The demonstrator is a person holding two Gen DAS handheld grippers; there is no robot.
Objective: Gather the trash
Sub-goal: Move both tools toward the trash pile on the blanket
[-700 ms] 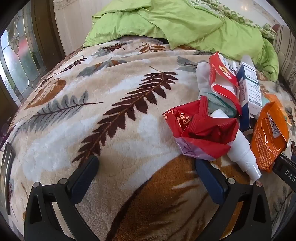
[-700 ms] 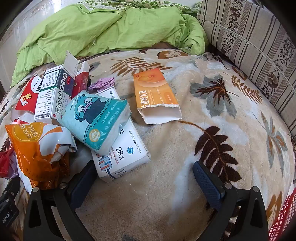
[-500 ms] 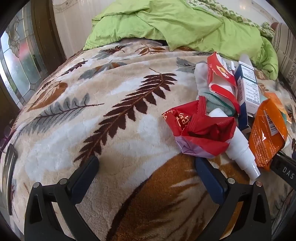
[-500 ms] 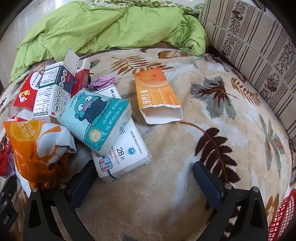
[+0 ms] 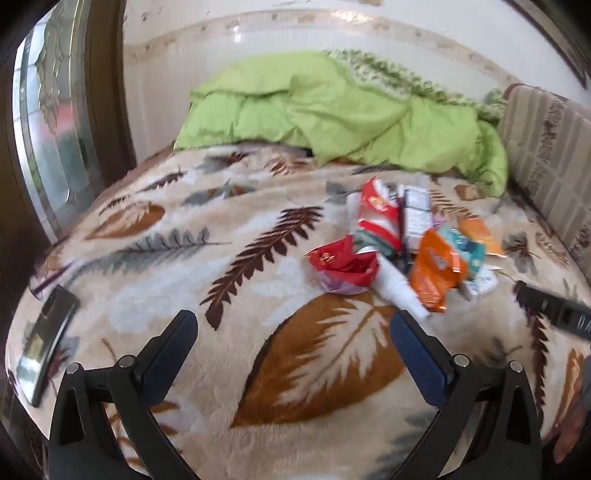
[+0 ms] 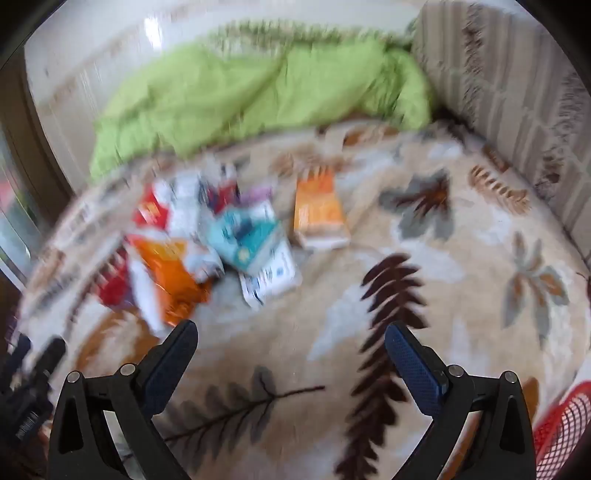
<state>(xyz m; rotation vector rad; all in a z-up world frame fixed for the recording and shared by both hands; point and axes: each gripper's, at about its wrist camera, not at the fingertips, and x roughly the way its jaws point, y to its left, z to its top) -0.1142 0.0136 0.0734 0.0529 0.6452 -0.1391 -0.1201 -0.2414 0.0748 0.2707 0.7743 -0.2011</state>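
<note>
We have pulled back from the crumpled wrapper pile. Our 2 grippers, left gripper and right gripper, gape wide, empty. Fast, blurred motion risks a mis-aimed grab.

A leaf-patterned fleece blanket is covering the bed and filling most of both frames, its brown, grey and orange fronds spreading across a cream ground. A rumpled lime-green quilt is lying bunched along the top of the left wrist view and, blurred, across the upper middle of the right wrist view. A striped, floral-banded cushion is leaning at the right edge. A dark phone is lying flat at the lower left of the left wrist view. A glazed wooden door is standing at the far left. A pale wall is running along the top.
</note>
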